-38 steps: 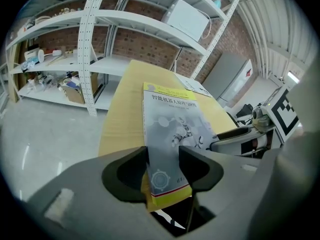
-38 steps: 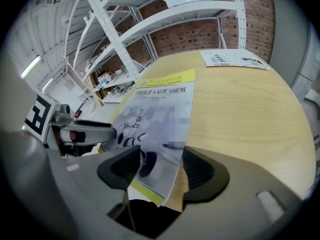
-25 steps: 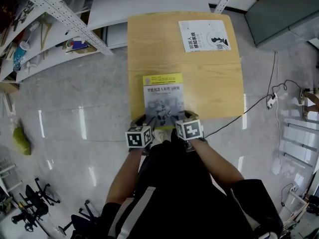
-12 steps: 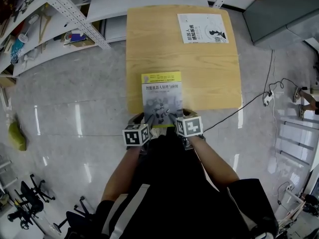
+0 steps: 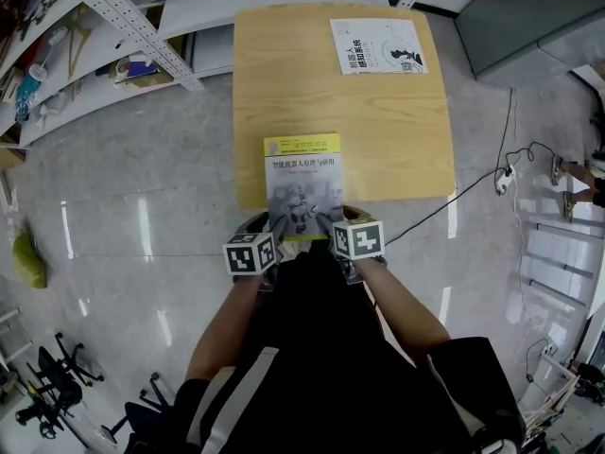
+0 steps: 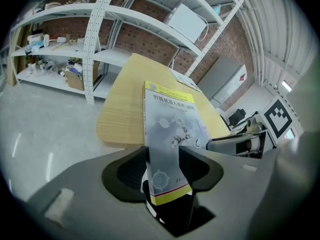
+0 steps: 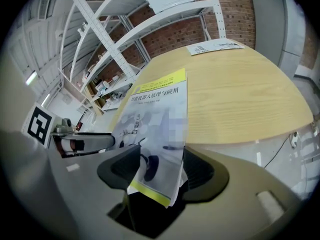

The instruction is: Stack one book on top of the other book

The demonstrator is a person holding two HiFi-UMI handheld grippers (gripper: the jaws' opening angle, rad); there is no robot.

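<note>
A grey book with yellow bands [image 5: 302, 183] sticks out over the near edge of the wooden table [image 5: 378, 130]. My left gripper [image 5: 274, 227] is shut on its near left corner and my right gripper [image 5: 333, 225] on its near right corner. In the left gripper view the book [image 6: 172, 129] runs out from between my jaws [image 6: 165, 174], with the right gripper [image 6: 235, 144] beside it. The right gripper view shows the same book [image 7: 160, 114] clamped in the right gripper [image 7: 157, 174]. A white book [image 5: 378, 45] lies flat at the table's far right corner [image 7: 212, 46].
Metal shelving [image 5: 113, 26] with small clutter stands left of and behind the table. A grey cabinet [image 5: 529, 17] is at the far right. A black cable [image 5: 473, 192] trails across the shiny floor on the right.
The grey book, held in both grippers, has slid a little toward me, so more of it hangs over the table's near edge. The white book has not moved.
</note>
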